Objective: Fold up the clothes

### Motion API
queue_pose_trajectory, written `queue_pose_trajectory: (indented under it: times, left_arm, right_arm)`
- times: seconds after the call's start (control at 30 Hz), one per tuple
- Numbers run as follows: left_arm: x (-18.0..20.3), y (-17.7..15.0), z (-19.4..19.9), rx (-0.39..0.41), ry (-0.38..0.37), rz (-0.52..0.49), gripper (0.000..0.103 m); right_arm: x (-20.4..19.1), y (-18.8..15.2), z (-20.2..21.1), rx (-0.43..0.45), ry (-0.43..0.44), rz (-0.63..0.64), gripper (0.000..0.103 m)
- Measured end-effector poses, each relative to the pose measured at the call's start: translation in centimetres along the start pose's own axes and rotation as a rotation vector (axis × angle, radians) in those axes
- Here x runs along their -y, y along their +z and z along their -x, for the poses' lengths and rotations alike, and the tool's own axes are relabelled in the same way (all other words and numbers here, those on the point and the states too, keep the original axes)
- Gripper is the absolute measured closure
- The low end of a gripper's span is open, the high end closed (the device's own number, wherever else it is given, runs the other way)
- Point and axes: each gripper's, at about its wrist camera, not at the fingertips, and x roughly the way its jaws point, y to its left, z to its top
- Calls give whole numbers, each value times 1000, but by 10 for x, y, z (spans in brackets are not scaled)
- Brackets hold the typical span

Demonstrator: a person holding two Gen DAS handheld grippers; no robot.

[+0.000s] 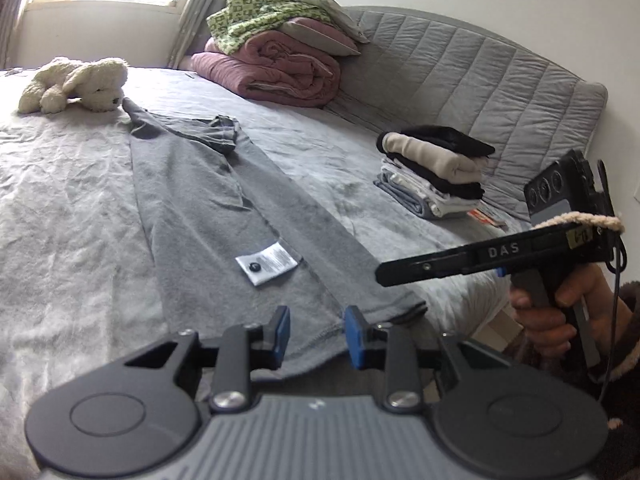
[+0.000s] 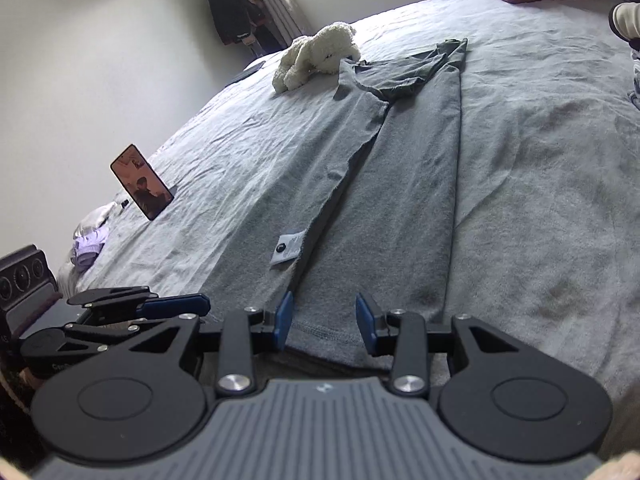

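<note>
Both pairs of jaws are standing wide apart and are holding nothing. The left gripper (image 1: 316,338) is hovering over the near hem of the grey T-shirt (image 1: 224,216), and the right gripper (image 2: 326,326) is hovering over the same hem, a little to the right. In the left wrist view a hand (image 1: 560,312) is gripping the handle of the right gripper.

The T-shirt is lying flat on the grey bed sheet (image 1: 60,184), with both sides folded inward into a long narrow strip that is running away from the grippers. A white care label (image 1: 266,262) is showing on the folded part, near the hem. One sleeve is lying across the far end of the strip.

Further away, a stack of folded clothes (image 1: 436,168) is sitting near the quilted headboard (image 1: 480,68). A phone (image 2: 142,187) is standing tilted on the left side of the bed. A white plush toy (image 1: 76,84) is lying just beside the far end of the shirt, and rolled pink bedding (image 1: 276,68) is resting at the far corner.
</note>
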Motion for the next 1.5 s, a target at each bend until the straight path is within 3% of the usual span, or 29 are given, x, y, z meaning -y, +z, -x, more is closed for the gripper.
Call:
queue_pose_trajectory:
  times: [0.13, 0.3, 0.37, 0.53, 0.67, 0.83, 0.9, 0.93, 1.07, 1.23, 1.3, 1.37, 1.5]
  left_arm:
    - [-6, 9, -25, -11, 7, -1, 75]
    - [2, 13, -58, -72, -54, -28, 75]
    - [4, 8, -67, -96, -74, -42, 75]
    - [9, 8, -69, -109, -107, -69, 72]
    - [2, 18, -52, -74, -139, -43, 73]
    - [-31, 27, -19, 30, -58, 48, 70]
    - [-49, 26, -7, 56, -11, 115, 70]
    - [-58, 25, -1, 65, 6, 149, 70]
    - [-81, 15, 14, 70, 49, 242, 67]
    - [-79, 4, 19, 38, 88, 221, 63]
    - [-77, 4, 22, 40, 87, 208, 58]
    - [-71, 6, 27, 50, 86, 188, 39]
    - [-46, 0, 42, 78, 76, 78, 24]
  right_arm:
    - [-8, 11, -9, 37, -35, 62, 63]
    - [-16, 28, -25, 81, -24, 133, 68]
    - [-19, 34, -36, 84, -20, 166, 79]
    - [-25, 40, -74, 18, -53, 242, 82]
    - [-10, 33, -87, -75, -124, 202, 89]
    - [10, 31, -67, -76, -48, 42, 89]
    - [16, 28, -57, -79, -11, -19, 84]
    - [17, 26, -52, -85, 20, -50, 75]
    - [21, 16, -43, -147, 128, -145, 75]
    - [18, 8, -42, -186, 253, -242, 75]
    - [13, 12, -41, -176, 284, -255, 76]
    - [8, 16, -39, -166, 314, -269, 87]
    - [-3, 24, -37, -145, 375, -295, 89]
